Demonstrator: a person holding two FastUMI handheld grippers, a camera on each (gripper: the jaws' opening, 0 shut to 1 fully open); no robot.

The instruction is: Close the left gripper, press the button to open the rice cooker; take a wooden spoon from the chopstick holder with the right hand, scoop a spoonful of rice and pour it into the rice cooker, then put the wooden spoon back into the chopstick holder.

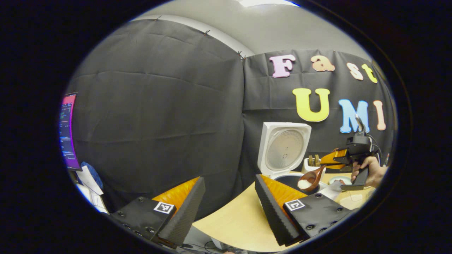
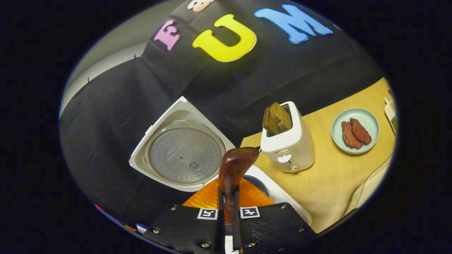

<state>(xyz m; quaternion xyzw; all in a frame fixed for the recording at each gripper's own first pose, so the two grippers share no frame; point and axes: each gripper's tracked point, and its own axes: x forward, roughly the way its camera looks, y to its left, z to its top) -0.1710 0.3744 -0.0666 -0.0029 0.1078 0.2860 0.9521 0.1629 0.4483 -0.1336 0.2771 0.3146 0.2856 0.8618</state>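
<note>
Jaws of the right gripper [image 2: 226, 197] sit nearly together at the bottom centre of the right gripper view, both pinching the handle of the wooden spoon [image 2: 233, 169]. The spoon rises from between them, its bowl seen from the back in mid frame. Behind it, the rice cooker [image 2: 185, 155] stands open, its raised lid filling the centre left of the frame and a strip of the body's rim curving to the right of the jaws. To the right, a toaster [image 2: 287, 146] with two dark slices rests on the desk [image 2: 332, 187], and a plate [image 2: 355, 130] with two reddish pieces lies near the right edge.

In the left gripper view, the left gripper [image 1: 229, 208] shows its jaws spread wide at the bottom of the frame, holding and touching nothing, with bare desk [image 1: 233, 222] between them. At centre right of that frame, the rice cooker [image 1: 284, 150] has its lid upright. Just right of it, a hand [image 1: 370, 171] holds the right gripper [image 1: 326, 160], which carries the wooden spoon [image 1: 310, 180] tilted downward over the cooker's opening, a heap of white rice [image 1: 303, 183] in its bowl. The chopstick holder [image 1: 312, 163] stands behind the spoon, beside the cooker. A lit monitor [image 1: 67, 132] hangs at the far left edge.
</note>
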